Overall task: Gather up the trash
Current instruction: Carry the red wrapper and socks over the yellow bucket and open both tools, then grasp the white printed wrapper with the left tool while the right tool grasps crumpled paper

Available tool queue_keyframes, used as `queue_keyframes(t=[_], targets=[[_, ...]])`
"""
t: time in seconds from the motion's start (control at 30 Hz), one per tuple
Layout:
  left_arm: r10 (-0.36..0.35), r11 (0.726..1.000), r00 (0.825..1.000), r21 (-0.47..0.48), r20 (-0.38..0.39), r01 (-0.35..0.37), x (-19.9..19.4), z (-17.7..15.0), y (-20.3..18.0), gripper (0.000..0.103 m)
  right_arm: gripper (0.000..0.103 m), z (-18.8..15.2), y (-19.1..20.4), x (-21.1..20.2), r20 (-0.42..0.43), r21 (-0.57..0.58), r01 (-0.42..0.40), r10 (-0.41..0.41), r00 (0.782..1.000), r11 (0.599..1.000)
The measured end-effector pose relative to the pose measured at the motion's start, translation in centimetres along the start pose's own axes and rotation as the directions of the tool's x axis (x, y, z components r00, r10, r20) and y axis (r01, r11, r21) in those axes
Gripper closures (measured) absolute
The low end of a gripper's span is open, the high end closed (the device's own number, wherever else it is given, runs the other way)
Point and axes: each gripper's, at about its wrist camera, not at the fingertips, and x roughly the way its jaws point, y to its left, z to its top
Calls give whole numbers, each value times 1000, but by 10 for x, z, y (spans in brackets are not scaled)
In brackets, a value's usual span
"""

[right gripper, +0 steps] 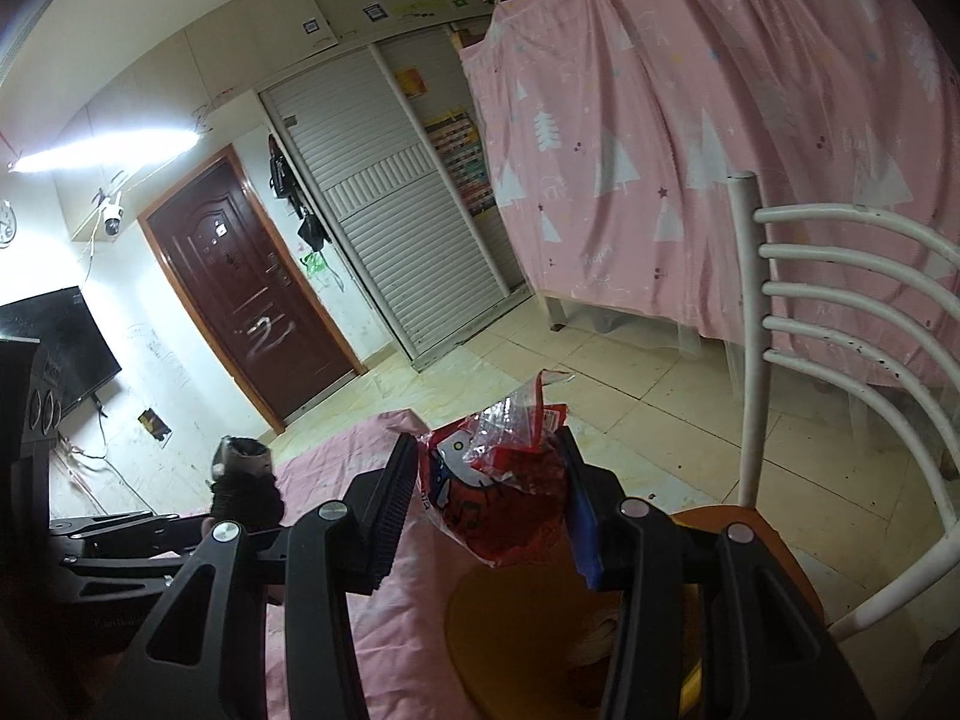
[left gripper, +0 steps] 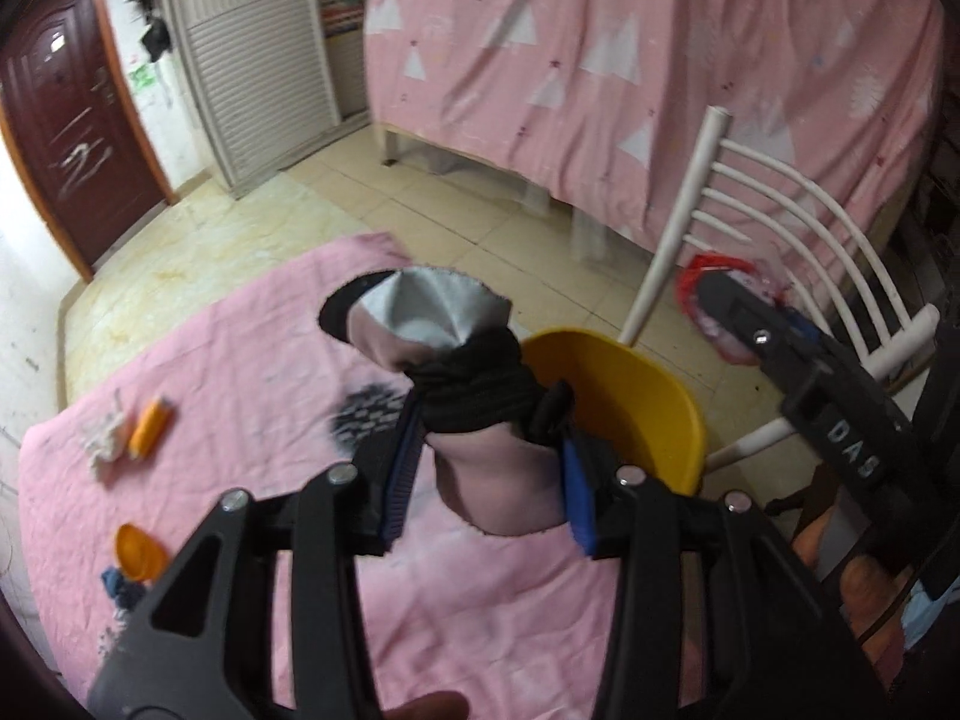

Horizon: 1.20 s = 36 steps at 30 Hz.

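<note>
Left tool (left gripper: 486,450): closed on a sock (left gripper: 474,396), its blue pads pressing the bunched black and mauve fabric from both sides; the grey-lined mouth of the sock stands up beyond the fingertips.
Right tool (right gripper: 489,498): closed on a red wrapper (right gripper: 498,498), a crumpled plastic packet with a cartoon cat print and a clear torn top, pinched between the two pads.
Sock, place: lifted off the pink cloth (left gripper: 252,372), above the bench near its right edge, just beside the rim of the yellow bin.
Red wrapper, place: held in the air above the yellow bin (right gripper: 528,630), off the right edge of the bench.
Yellow bin: open-topped, against the right edge of the bench, beside a white chair (left gripper: 750,204).
Still on the bench, left side: a crumpled white tissue (left gripper: 105,435) touching an orange tube (left gripper: 150,426); nearer the left front corner, an orange cap (left gripper: 139,552) next to a small dark blue scrap (left gripper: 123,591).
Background: a pink curtain (right gripper: 690,150) with white trees, a brown door (right gripper: 252,312), tiled floor.
</note>
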Motion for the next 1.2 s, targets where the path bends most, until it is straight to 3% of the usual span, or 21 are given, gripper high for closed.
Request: queue_keyframes(t=[0.2, 0.3, 0.37, 0.73, 0.9, 1.2], targets=[[-36, 999, 999, 29, 6, 36, 9, 12, -26, 34, 58, 0, -11, -8, 21, 34, 29, -29, 999, 999], [-36, 999, 999, 28, 11, 35, 7, 13, -27, 33, 44, -2, -14, -12, 27, 42, 45, -46, 999, 998], [-21, 1000, 1000, 22, 17, 21, 5, 12, -23, 33, 40, -1, -17, -13, 29, 42, 49, -50, 998, 998], [-19, 996, 998, -90, 62, 24, -28, 0, 26, 33, 39, 1, 1, -11, 22, 15, 37, -37, 999, 999], [-12, 992, 996, -124, 92, 24, -47, -11, 49, 33, 39, -1, 29, -2, 3, -35, 19, -19, 1000, 999], [80, 978, 989, -202, 121, -54, -74, -38, 104, 31, 39, -9, 98, 25, -64, -142, -50, 42, 997, 989]])
